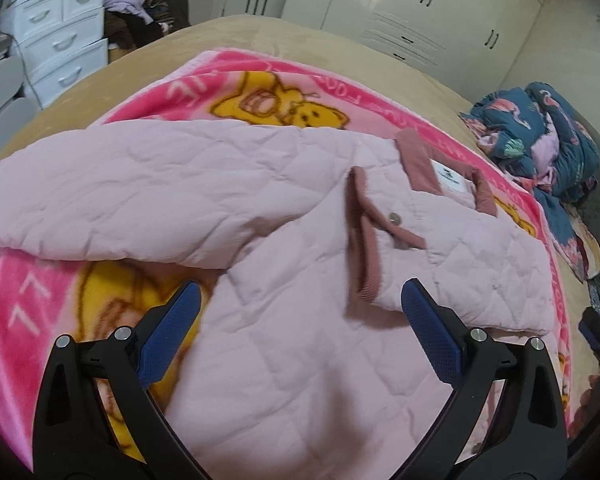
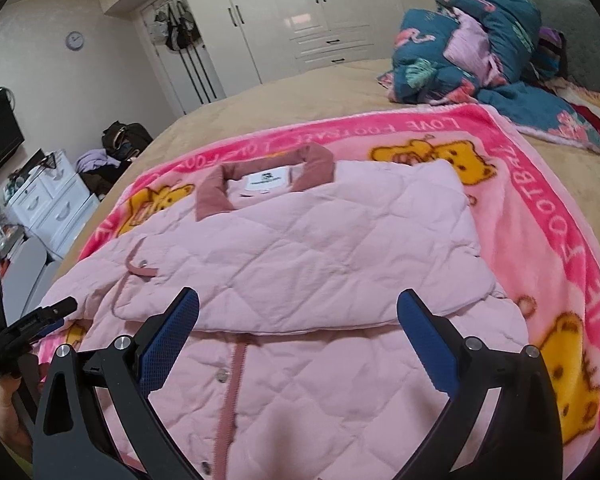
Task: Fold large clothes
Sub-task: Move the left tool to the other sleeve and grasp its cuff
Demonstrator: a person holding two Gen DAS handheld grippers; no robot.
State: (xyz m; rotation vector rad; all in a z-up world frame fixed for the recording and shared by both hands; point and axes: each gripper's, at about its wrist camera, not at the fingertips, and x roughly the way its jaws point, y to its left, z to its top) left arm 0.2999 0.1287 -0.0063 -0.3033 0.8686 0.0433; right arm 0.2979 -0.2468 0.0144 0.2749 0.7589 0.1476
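Spread across a tan bed (image 2: 284, 92), under everything: a pink cartoon-bear blanket (image 2: 540, 208), with the jacket lying on its middle. Beyond the jacket, along the far wall, a run of white wardrobes (image 2: 300, 8). Beyond the jacket's collar end and off the blanket, a heap of teal floral bedding (image 2: 468, 44), well apart from the jacket. Off the far bed edge from the jacket, a white drawer unit (image 1: 60, 36), then a dark bag with lilac clothes (image 1: 148, 8) beside it. Nothing lying on top of the jacket; only the gripper fingers crossing the near part of each view.

Pink quilted jacket (image 2: 320, 248) laid flat, long axis running away from the right wrist camera, collar (image 2: 260, 176) at the far end, hem end toward the camera. In the left wrist view the same jacket (image 1: 260, 280) with its collar off to the right. One sleeve folded across the chest, with a dusty-rose corduroy cuff (image 1: 364, 232) and a snap, slightly blurred, so exact lay of the cuff hard to judge. Diamond stitching, pale pink shell, dusty-rose placket with snaps, white label inside the collar.

Left gripper (image 1: 300, 320) above the jacket's body, jaws spread wide, nothing between them. Right gripper (image 2: 298, 320) above the jacket's lower front, jaws likewise spread wide and empty.
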